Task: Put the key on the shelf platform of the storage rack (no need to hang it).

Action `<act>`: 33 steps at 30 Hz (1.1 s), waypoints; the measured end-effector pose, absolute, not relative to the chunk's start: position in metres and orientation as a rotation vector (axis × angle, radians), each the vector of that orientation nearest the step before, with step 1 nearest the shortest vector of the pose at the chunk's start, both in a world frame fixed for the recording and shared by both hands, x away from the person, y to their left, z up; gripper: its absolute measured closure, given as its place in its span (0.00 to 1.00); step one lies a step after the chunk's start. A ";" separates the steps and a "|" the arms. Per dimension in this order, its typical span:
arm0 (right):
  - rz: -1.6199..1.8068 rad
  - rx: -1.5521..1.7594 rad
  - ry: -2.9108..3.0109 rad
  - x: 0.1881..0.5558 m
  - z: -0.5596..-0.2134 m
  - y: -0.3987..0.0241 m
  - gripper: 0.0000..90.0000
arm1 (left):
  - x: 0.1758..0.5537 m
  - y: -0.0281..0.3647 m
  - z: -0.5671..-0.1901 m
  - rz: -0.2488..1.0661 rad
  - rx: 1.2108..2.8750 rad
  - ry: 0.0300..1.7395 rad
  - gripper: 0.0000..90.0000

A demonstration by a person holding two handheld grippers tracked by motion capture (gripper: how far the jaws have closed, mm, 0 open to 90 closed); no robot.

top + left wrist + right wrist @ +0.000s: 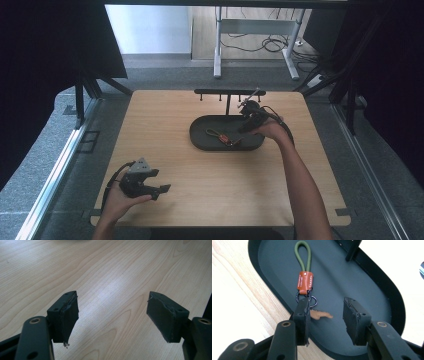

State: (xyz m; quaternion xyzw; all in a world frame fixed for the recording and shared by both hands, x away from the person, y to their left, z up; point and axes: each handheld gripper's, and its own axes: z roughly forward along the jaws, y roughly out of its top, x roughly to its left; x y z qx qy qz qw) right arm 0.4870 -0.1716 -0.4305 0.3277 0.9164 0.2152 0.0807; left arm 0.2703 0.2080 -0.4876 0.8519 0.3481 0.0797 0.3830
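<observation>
A keychain [305, 277] lies in a black oval tray [201, 141]: a green cord loop, an orange-brown leather tab, dark rings and a small brown key [321, 314]. It also appears in the high view as the keychain [223, 137]. My right gripper [325, 315] hovers over the tray's right end, jaws open, the key just between and behind its fingertips, nothing held. My right gripper [248, 120] is held by a hand at the tray's right. My left gripper [159, 189] rests low near the table's front left, open over bare wood; in its own view the left gripper [112, 312] holds nothing.
A black hook rack [229, 93] on a post stands at the tray's back edge. The wooden table [165, 125] has room on the left and front. Beyond the table stand a desk frame [255, 35] and cables on the floor.
</observation>
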 end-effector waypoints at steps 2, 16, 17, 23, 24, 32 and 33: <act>0.662 0.982 2.734 0.484 -0.427 -0.174 0.63 | 0.270 0.208 -0.487 0.203 2.170 0.888 0.29; 0.786 0.966 2.689 0.449 -0.410 -0.199 0.61 | 0.269 0.207 -0.486 0.208 2.173 0.885 0.29; 0.803 0.967 2.685 0.446 -0.410 -0.202 0.61 | 0.269 0.207 -0.486 0.211 2.172 0.887 0.29; 0.878 0.959 2.656 0.424 -0.411 -0.220 0.60 | 0.269 0.205 -0.485 0.212 2.171 0.884 0.29; 0.889 0.962 2.646 0.419 -0.412 -0.224 0.60 | 0.269 0.204 -0.485 0.211 2.173 0.884 0.29; 0.945 1.009 2.614 0.392 -0.427 -0.254 0.59 | 0.269 0.200 -0.487 0.205 2.181 0.882 0.29; 0.945 1.013 2.612 0.389 -0.429 -0.257 0.59 | 0.269 0.200 -0.486 0.205 2.192 0.875 0.29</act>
